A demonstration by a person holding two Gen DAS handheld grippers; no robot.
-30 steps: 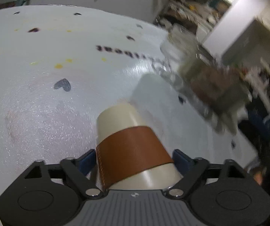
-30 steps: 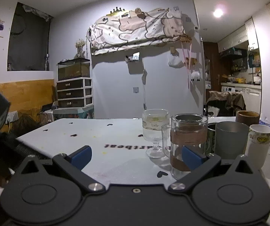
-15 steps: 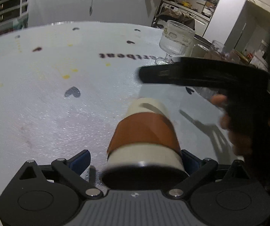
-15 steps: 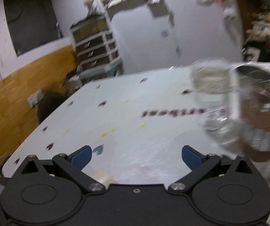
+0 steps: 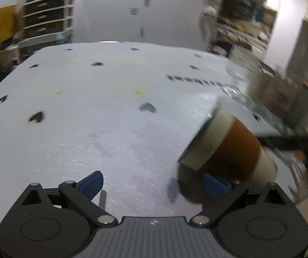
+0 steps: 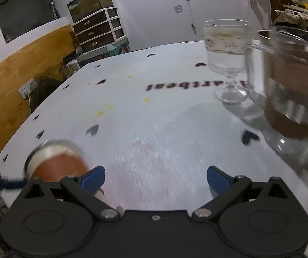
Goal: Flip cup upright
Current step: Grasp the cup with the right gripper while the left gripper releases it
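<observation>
The cream cup with a brown sleeve (image 5: 231, 150) is tilted on its side at the right of the left wrist view, over my left gripper's right finger (image 5: 215, 186), rim toward the lower left. My left gripper (image 5: 154, 185) is open with nothing between its fingers. The cup also shows blurred at the lower left of the right wrist view (image 6: 54, 163), just left of my right gripper's left finger (image 6: 93, 178). My right gripper (image 6: 156, 178) is open and empty. Whether the cup rests on the white table (image 5: 89, 142) I cannot tell.
A stemmed glass (image 6: 227, 64) and a glass mug with a brown band (image 6: 293, 90) stand at the right of the table. More cups sit blurred at the far right (image 5: 283, 99). The white cloth has black hearts and lettering (image 6: 188, 86).
My left gripper has let go of the cup and opened wide. The cup has shifted to the right of it and tilted. My right gripper has dropped lower toward the table.
</observation>
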